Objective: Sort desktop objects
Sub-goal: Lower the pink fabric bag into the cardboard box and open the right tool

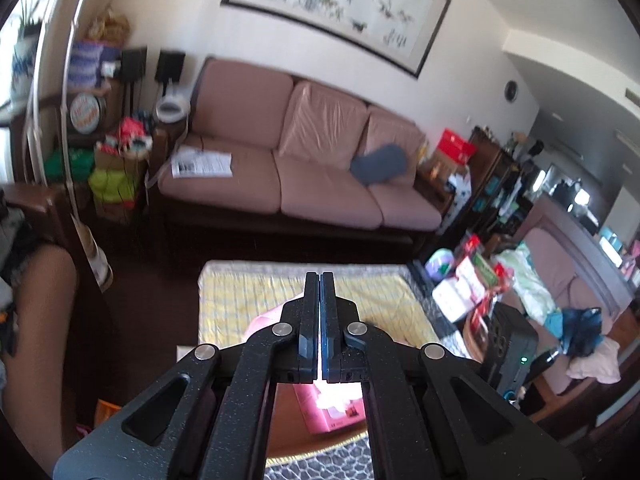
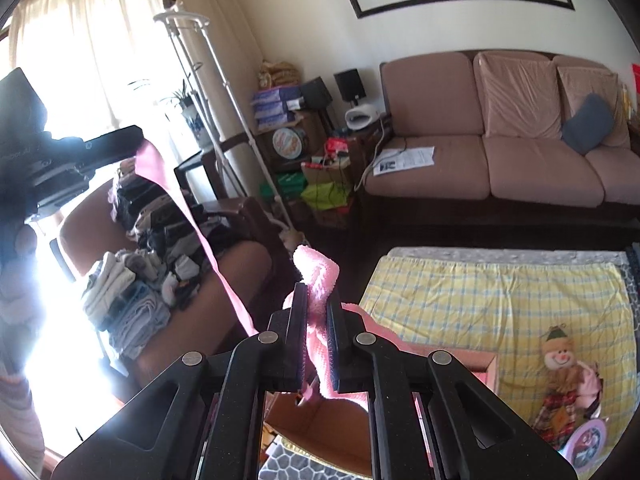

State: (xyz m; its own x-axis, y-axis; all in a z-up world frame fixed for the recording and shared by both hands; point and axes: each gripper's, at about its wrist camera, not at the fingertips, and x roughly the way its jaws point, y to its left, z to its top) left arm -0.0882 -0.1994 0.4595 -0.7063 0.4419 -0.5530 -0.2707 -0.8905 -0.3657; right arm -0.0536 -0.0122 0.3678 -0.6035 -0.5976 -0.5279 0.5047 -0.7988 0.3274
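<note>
A pink cloth [image 2: 192, 216] hangs stretched between both grippers above the table. My right gripper [image 2: 317, 294] is shut on a bunched fold of it, which sticks up past the fingertips. The far end of the cloth runs up and left to my left gripper [image 2: 138, 140], which pinches its corner. In the left wrist view the left gripper [image 1: 320, 276] has its jaws pressed together, and a bit of pink cloth [image 1: 266, 318] shows beside and below them. An open cardboard box [image 2: 320, 420] with a pink side [image 1: 332, 416] sits under the grippers.
A yellow checked cover [image 2: 500, 300] lies on the table, with a stuffed doll [image 2: 560, 372] and a round pink item [image 2: 588, 444] at its right. A pink sofa [image 1: 320, 184] stands behind. An armchair holds piled clothes [image 2: 136, 280]. Boxes and bags [image 1: 472, 280] crowd the table's right end.
</note>
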